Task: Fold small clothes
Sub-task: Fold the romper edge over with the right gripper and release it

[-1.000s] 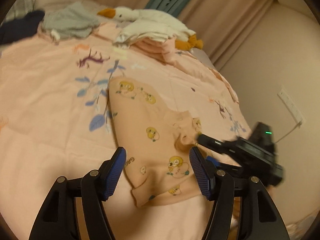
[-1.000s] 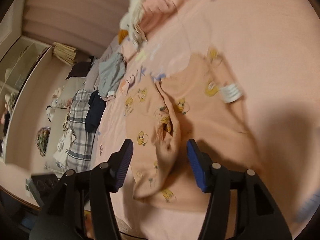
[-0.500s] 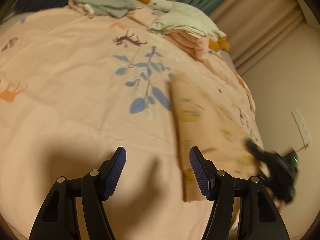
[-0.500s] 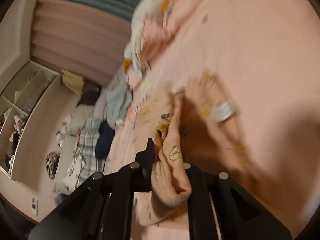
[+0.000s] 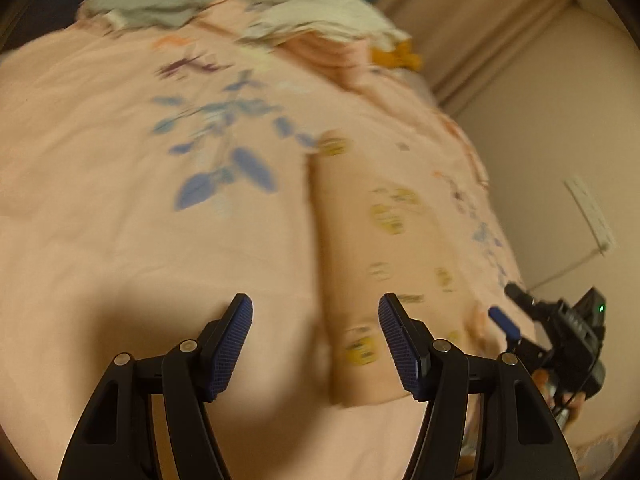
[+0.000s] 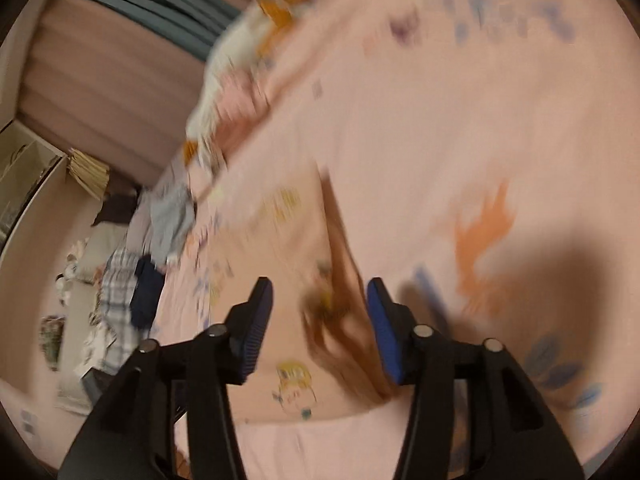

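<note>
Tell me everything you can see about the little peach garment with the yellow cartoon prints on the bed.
The peach garment is soft-looking knit fabric, scattered with small yellow cartoon figures. It lies folded lengthwise into a narrow strip on the pink bedsheet, one long edge straight. In the right wrist view, creased folds gather near its lower end. Both the left gripper and right gripper are open over it, neither pinching it. Motion blur hides finer detail.

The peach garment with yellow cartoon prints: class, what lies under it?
The peach garment lies on the pink bedsheet, whose blue leaf print shows beside it. Whatever pattern lies beneath is covered, as are the garment's folded-under layers.
</note>
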`<state>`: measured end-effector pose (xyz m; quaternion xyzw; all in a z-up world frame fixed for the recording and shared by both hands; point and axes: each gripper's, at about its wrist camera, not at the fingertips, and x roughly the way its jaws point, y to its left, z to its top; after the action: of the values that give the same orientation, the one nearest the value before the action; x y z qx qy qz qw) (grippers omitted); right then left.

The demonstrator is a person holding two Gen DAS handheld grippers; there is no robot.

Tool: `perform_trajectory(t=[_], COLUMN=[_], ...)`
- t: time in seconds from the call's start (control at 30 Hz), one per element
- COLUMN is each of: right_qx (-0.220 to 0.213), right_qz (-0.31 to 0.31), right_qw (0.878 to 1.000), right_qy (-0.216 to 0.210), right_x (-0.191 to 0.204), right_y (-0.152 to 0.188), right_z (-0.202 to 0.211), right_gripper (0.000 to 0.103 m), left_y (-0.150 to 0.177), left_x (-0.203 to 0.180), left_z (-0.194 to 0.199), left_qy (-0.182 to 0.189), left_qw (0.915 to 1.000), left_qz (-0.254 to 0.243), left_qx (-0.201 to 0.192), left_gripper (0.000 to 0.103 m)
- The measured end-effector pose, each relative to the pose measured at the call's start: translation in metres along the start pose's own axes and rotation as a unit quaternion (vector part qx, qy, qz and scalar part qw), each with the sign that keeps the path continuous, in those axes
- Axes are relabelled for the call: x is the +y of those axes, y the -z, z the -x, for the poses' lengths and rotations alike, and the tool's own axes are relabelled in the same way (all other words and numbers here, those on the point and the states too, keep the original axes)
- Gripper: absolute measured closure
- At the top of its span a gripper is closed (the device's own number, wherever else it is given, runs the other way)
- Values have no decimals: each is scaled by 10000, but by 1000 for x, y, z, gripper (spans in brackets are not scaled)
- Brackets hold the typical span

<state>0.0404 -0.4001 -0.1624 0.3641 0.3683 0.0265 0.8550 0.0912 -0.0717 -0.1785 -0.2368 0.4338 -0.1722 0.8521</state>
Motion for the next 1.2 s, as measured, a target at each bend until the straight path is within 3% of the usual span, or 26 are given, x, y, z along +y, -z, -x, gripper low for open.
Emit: perform_trajectory(t=[0.07,0.1,0.2,0.27,0.33,0.4,0.47,0.53,0.67,0.77,0.8,0.87,0.9,0.93,1.0,1.03,1.17,1.2], right_qx=[-216,-219,-76,262,716,1064,902,821,607,773,911,1255,1404,1455,1490,1401,364,310], right_qz=[150,199,459,612,525,529,625,444,523,1125,1233,1270,1162,1033,524,451,647,689], right_qw=[9993,9988,9968,9949,9950,9918,9866,9848,9966,9901,9877,9836,9809,9804,9861,9885,9967,9970], right_qy=[-279,-379,-653,-757,-453,478,1210,1462,169,-335,-291,248,676,837,526,357,316,164], right_x=[9,12,24,29,28,19,8,3,14,33,35,28,18,9,-6,-7,6,10], right_y=[-6,-8,-14,-17,-13,-8,-8,-14,-15,6,13,26,29,29,19,16,1,-3], right_z=[4,3,-9,-28,-52,-71,-76,-70,-30,-19,-22,-36,-48,-55,-52,-45,-10,-10], right_gripper=[51,56,88,92,93,100,95,91,91,91,91,92,98,103,101,94,84,84], left_y=[-5,-7,-16,-19,-16,-7,-1,-2,-5,7,12,21,25,26,23,20,10,7], left_x=[-18,-26,-53,-69,-74,-68,-61,-57,-56,-63,-63,-56,-50,-46,-45,-46,-53,-58], left_z=[-5,-8,-23,-43,-67,-87,-80,-68,-32,-29,-34,-48,-54,-53,-44,-38,-12,-9], left_qy=[280,385,605,601,122,-318,-201,-281,-28,-248,-415,-810,-819,-752,-763,-823,-731,-693], left_qw=[9992,9984,9959,9937,9940,9903,9903,9932,9967,9931,9913,9876,9877,9891,9894,9888,9895,9880], left_qz=[-286,-400,-661,-947,-1047,-1256,-1353,-1111,-791,-1101,-1185,-1190,-1074,-1010,-1016,-1041,-1244,-1379], left_qx=[-71,-80,-91,2,277,504,244,224,193,320,386,630,783,758,697,689,22,-115], left_gripper=[39,39,42,47,61,67,67,67,67,67,67,67,67,67,67,67,67,67])
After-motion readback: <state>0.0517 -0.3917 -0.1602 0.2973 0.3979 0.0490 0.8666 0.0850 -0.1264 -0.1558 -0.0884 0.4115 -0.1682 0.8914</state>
